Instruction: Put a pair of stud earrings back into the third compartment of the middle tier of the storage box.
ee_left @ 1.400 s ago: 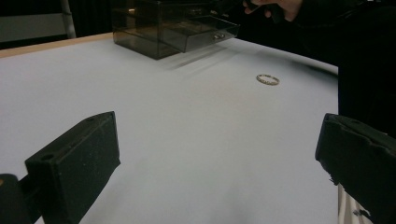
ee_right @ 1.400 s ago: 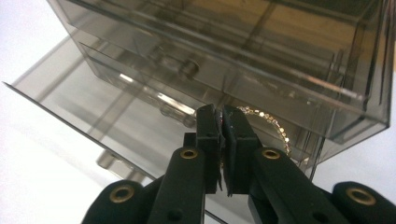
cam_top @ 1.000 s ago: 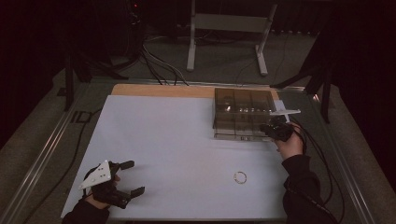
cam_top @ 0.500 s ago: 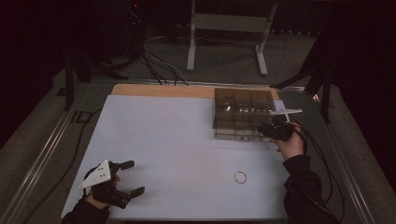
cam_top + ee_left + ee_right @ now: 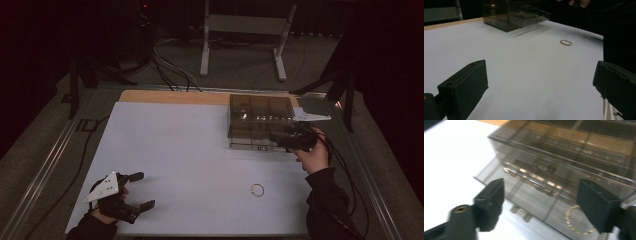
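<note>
A smoky clear drawer box [image 5: 260, 117] stands at the far right of the white table, its bottom drawer [image 5: 250, 146] pulled out. My right gripper [image 5: 280, 140] hovers at that drawer's right end. Its jaws have just been opening and nothing is between them [image 5: 541, 192]. A gold chain bracelet [image 5: 576, 221] lies inside the drawer below them. A second gold bracelet [image 5: 257, 190] [image 5: 566, 42] lies on the table nearer the person. My left gripper [image 5: 142, 190] [image 5: 539, 75] rests open and empty at the near left corner.
The box [image 5: 514, 15] and its drawer [image 5: 534, 18] stand far across the table from the left gripper. A wooden strip [image 5: 175, 96] runs along the table's far edge. Cables and a metal stand [image 5: 240, 30] are on the floor behind.
The right hand has lifted slightly at the drawer. The left gripper has stayed where it was.
</note>
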### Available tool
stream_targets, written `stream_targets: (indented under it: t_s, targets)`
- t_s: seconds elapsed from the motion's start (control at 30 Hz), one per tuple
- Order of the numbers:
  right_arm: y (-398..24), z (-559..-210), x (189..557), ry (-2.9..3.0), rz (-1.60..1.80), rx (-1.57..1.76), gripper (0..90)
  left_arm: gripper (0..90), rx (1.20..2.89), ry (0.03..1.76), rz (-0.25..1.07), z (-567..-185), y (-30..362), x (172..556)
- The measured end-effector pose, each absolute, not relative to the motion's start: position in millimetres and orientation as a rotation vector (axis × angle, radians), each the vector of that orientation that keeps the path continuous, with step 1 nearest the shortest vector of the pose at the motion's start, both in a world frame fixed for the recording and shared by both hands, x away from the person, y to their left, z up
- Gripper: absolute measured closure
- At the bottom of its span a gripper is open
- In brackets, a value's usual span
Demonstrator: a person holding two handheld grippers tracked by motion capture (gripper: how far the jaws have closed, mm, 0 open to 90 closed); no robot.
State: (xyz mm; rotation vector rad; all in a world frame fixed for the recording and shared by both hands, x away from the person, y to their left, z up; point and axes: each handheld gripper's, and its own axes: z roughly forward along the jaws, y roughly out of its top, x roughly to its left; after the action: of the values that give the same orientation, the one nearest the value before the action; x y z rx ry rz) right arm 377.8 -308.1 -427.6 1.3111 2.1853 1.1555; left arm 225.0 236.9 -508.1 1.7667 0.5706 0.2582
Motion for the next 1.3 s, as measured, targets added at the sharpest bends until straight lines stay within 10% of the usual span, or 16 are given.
stream_targets:
  t_s: [0.4, 1.3]
  targets:
    - [-294.1, -409.5, 347.3, 2.237, 1.248, 1.195, 3.0, 0.7, 1.767, 0.568, 0.258, -508.1, 236.8, 225.0]
    - [-259.1, -437.5, 290.1, 2.362, 1.348, 1.027, 5.1, 0.8, 1.765, 0.563, 0.257, -507.3, 236.6, 224.6]
